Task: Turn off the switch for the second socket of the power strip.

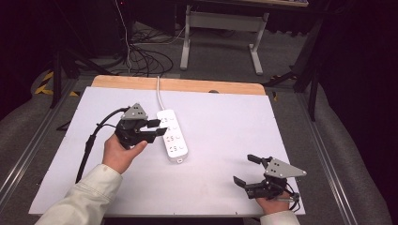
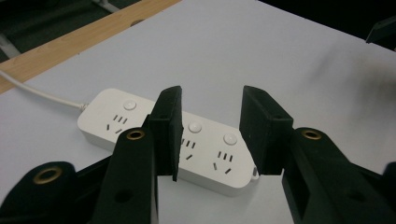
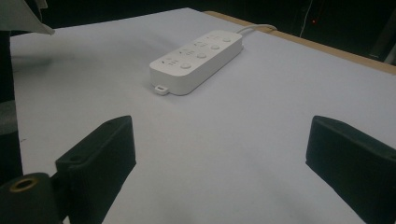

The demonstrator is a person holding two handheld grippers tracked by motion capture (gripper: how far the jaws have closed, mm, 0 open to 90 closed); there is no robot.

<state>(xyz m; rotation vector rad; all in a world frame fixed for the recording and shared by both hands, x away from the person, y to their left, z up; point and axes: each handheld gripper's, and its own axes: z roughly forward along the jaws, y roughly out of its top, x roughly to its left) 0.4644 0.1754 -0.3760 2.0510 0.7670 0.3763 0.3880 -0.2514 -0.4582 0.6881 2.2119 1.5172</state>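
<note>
Nearest the camera in the high view, at the near right edge of the table [image 1: 220, 101], a hand holds the right gripper [image 1: 248, 170]. Its jaws stand wide apart with nothing between them, and they point left and away across the bare white top. In the right gripper view the same two black jaws rise from the bottom corners, well apart, with the power strip [image 3: 198, 56] lying farther off between them.

The power strip [image 1: 172, 136] is white and lies flat near the middle of the table, its length running from near to far. Its white cable [image 1: 159, 93] leaves the far end toward the wooden far edge. Each of its sockets has a round button beside it.

The left gripper [image 1: 160, 129] is held by the left hand [image 1: 121, 151] at the left side of the strip, pointing right, with its tips right at the strip's edge. Its jaws are partly apart and clamp nothing. In the left gripper view the left gripper [image 2: 210, 135] looks down on the strip [image 2: 140, 119], which lies just beyond and below the tips; whether they touch it I cannot tell.
</note>
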